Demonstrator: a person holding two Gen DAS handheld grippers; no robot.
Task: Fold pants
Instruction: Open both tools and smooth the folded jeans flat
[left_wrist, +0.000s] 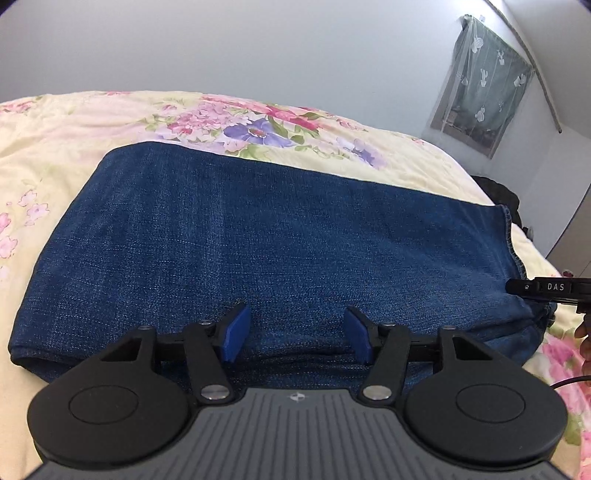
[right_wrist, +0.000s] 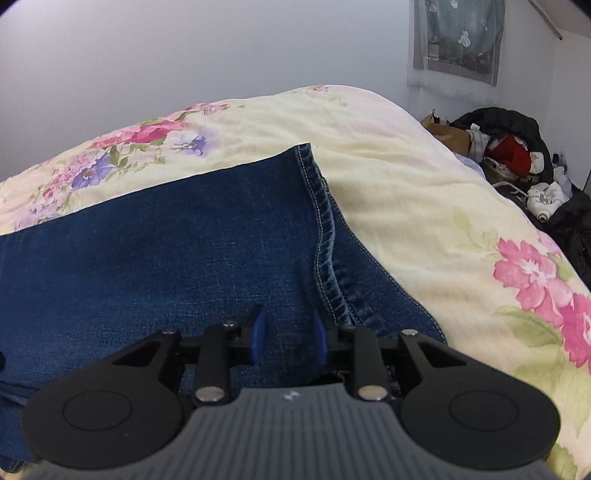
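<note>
A floral bedspread (left_wrist: 55, 133) filled both views, with the folded blue jeans (left_wrist: 258, 236) lying flat at centre frame. The left gripper (left_wrist: 297, 338) stood wide, empty; the right gripper (right_wrist: 288, 338), narrowed, pinched a denim fold

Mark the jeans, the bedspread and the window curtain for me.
jeans (left_wrist: 280, 236), left wrist view, top denim layer.
bedspread (right_wrist: 399, 177), right wrist view, plain cream patch.
window curtain (left_wrist: 487, 96), left wrist view, middle of the cloth.
</note>
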